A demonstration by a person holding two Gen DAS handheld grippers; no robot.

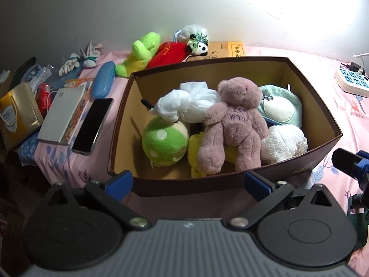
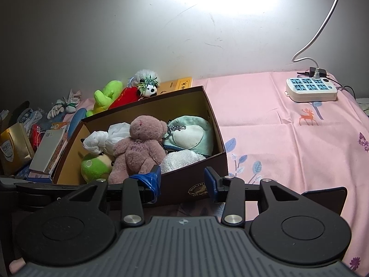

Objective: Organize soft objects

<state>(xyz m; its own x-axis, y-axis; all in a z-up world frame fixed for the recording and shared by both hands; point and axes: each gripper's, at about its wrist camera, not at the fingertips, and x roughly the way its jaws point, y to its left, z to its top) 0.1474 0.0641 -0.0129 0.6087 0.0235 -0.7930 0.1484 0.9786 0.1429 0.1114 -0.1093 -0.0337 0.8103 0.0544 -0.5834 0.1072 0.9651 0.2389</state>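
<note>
**Both grippers parked at the front of the toy box, nothing held**

The left gripper (image 1: 188, 181) has its blue pads spread wide, nothing between them, sitting just in front of the near wall of the brown box (image 1: 120, 124). The right gripper (image 2: 182, 181) is narrower but still parted, with only the box's front wall showing in the gap. One of its pads has loose blue tape hanging off it, and I can't quite tell whether that pad touches the box rim.

Inside the box, the pink teddy bear (image 1: 233, 124) lies on top of the pile, face up. Left of it is a white plastic bag (image 1: 186, 103) resting on a green spotted plush (image 1: 165, 142), with a bit of yellow plush (image 1: 194, 152) underneath the bear. On its right are a mint-green pouch (image 1: 280, 108) and a white fluffy cloth (image 1: 283, 143).

Still outside, behind the far wall on the pink sheet (image 2: 276, 127): a green plush (image 1: 140, 54), a red plush (image 1: 168, 54) and a small panda (image 1: 199, 45). A phone (image 1: 92, 125) and a grey box (image 1: 61, 115) lie to the left, and a power strip (image 2: 311, 90) sits well off to the right.
</note>
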